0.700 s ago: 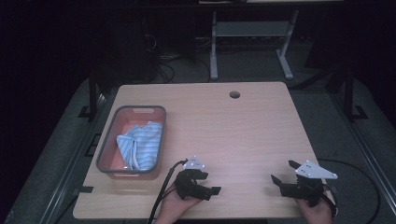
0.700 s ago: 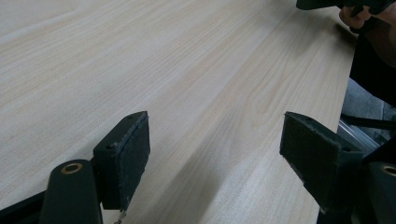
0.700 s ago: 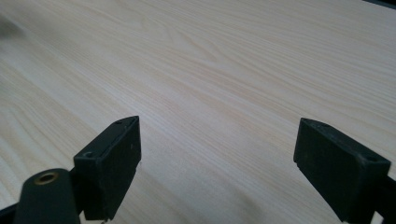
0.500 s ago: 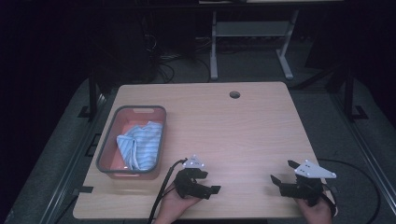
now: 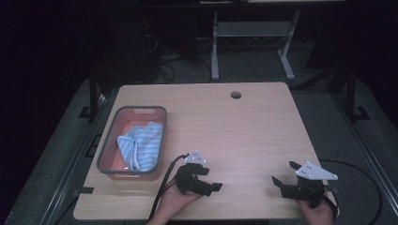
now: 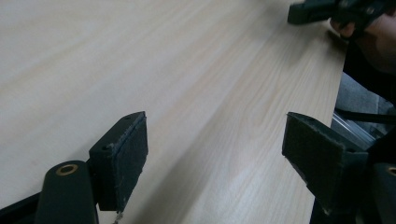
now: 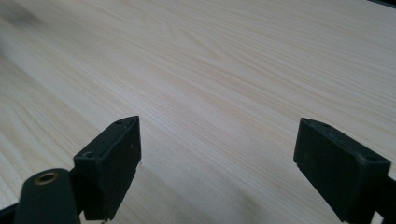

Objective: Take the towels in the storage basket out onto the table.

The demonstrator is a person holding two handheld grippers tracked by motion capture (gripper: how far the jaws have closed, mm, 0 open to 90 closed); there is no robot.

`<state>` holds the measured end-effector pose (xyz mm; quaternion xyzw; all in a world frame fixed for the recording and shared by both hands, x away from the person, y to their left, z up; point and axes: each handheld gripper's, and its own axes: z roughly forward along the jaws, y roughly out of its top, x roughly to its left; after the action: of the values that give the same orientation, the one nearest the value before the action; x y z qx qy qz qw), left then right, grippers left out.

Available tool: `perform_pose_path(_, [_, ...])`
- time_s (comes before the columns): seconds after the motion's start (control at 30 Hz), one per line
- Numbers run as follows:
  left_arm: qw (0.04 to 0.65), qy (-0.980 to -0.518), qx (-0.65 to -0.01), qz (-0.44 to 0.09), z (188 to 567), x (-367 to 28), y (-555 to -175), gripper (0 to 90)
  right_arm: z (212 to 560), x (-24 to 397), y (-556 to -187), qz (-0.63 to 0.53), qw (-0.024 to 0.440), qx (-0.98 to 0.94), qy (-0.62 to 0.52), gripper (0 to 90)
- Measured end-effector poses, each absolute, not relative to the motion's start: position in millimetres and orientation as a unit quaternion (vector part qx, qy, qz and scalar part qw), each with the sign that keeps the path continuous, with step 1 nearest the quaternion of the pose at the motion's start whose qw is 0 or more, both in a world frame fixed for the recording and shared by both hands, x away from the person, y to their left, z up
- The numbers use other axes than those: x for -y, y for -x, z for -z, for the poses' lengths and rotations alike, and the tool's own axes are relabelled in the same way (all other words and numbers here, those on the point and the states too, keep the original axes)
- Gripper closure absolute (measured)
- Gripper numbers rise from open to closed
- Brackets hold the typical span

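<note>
A light blue striped cloth (image 5: 140, 146) lies crumpled in a grey bin (image 5: 109, 141) with a reddish inside, at the table's left. My left gripper (image 5: 212, 179) rests low over the wooden table (image 5: 244, 131) near its front edge, just right of the bin, with its jaws pointing right. It is open (image 6: 215, 149) and nothing is between the pads. My right gripper (image 5: 284, 172) sits at the front right, its jaws pointing left and away. It is open too (image 7: 217, 158), over bare wood. The left gripper view also catches the right gripper (image 6: 327, 10) far off at the top right.
A round cable hole (image 5: 235, 95) is at the table's far edge. The front table edge (image 6: 338, 79) runs close by the left gripper. A black cable (image 5: 165, 183) trails off the front from the left gripper. A metal frame (image 5: 253, 33) stands on the dark floor beyond.
</note>
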<state>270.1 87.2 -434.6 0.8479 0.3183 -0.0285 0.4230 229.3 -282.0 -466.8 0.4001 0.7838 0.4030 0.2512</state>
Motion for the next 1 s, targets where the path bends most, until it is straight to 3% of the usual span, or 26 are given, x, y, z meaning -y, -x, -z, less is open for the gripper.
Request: perform_pose_path(1.0, [0.414,-0.849,-0.329,0.017,378.9,-96.4,-309.5,20.9,466.1,278.8,-227.0,-0.399,0.256,-0.785,-0.398,14.5])
